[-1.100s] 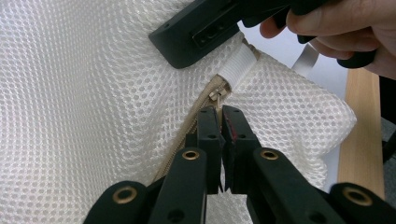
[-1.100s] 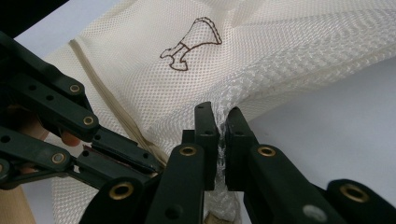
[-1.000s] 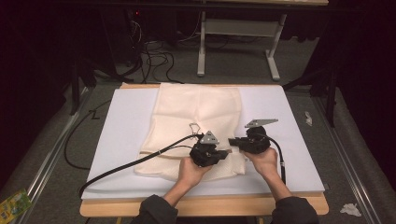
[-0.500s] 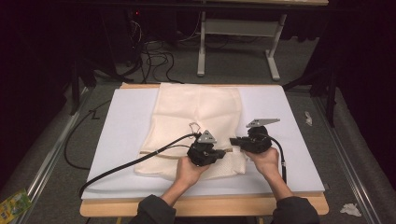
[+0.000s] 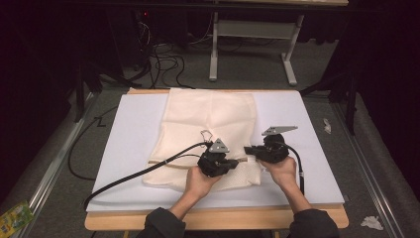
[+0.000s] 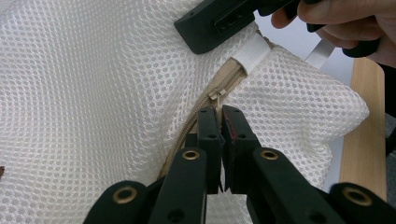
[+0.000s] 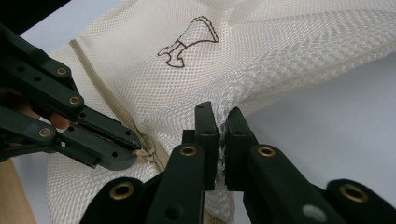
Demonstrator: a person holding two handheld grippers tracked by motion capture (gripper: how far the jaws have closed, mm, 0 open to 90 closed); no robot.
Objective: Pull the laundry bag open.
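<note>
The cream mesh bag (image 5: 208, 129) lay on the white pad (image 5: 124, 144), its zipped end near the table's wooden front edge (image 5: 218, 218). The left gripper (image 6: 219, 116) was clamped on the zipper pull (image 6: 216, 95); the right gripper (image 7: 221, 122) pinched the mesh beside it. Bare pad lay open on both sides.

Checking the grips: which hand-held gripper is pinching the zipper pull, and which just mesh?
The left hand-held gripper is shut on the zipper pull; the right hand-held gripper pinches only the mesh laundry bag fabric beside the zipper.
</note>
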